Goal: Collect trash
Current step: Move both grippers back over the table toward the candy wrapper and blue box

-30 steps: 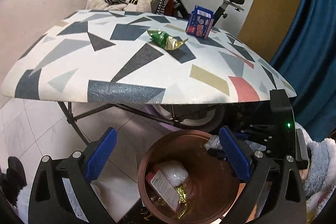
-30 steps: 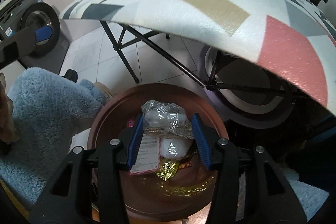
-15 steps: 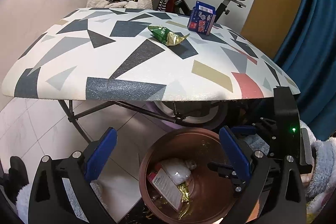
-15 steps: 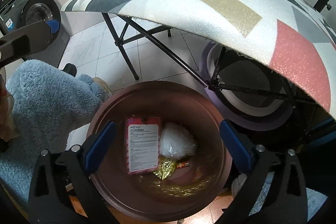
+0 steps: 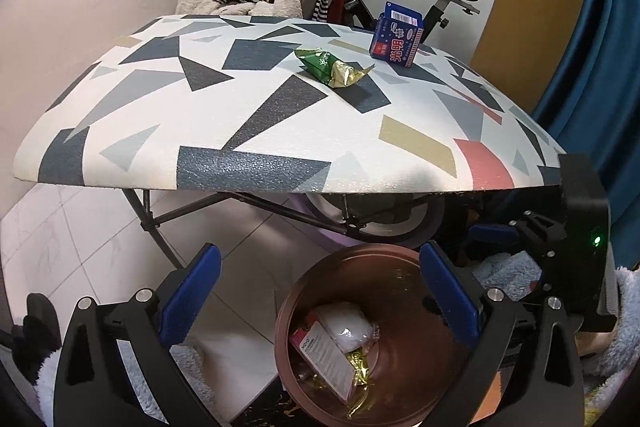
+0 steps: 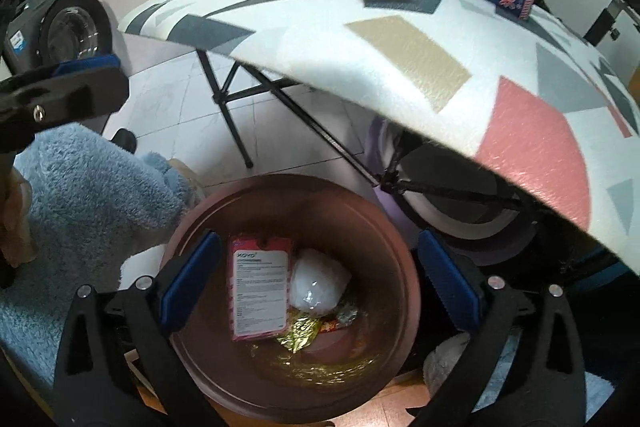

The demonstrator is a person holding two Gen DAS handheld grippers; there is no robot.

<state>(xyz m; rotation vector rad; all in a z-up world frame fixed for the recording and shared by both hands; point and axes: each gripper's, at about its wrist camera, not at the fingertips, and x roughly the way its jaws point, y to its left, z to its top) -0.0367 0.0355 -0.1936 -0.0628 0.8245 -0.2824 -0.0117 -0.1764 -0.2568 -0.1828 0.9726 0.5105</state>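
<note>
- Right hand-held gripper [image 6: 318, 281] hangs over the copper bin [image 6: 200, 227], jaws wide, empty.
- Left hand-held gripper [image 5: 318, 293] likewise spread, empty.
- Green wrapper [image 5: 330, 69] lies on the worktop [image 5: 240, 115].

Both pairs of tongs hang low, pointing down and forward; the left tongs [image 5: 320, 291] gape wide and hold nothing; the right tongs [image 6: 318, 279] are spread just as wide, equally bare.
</note>
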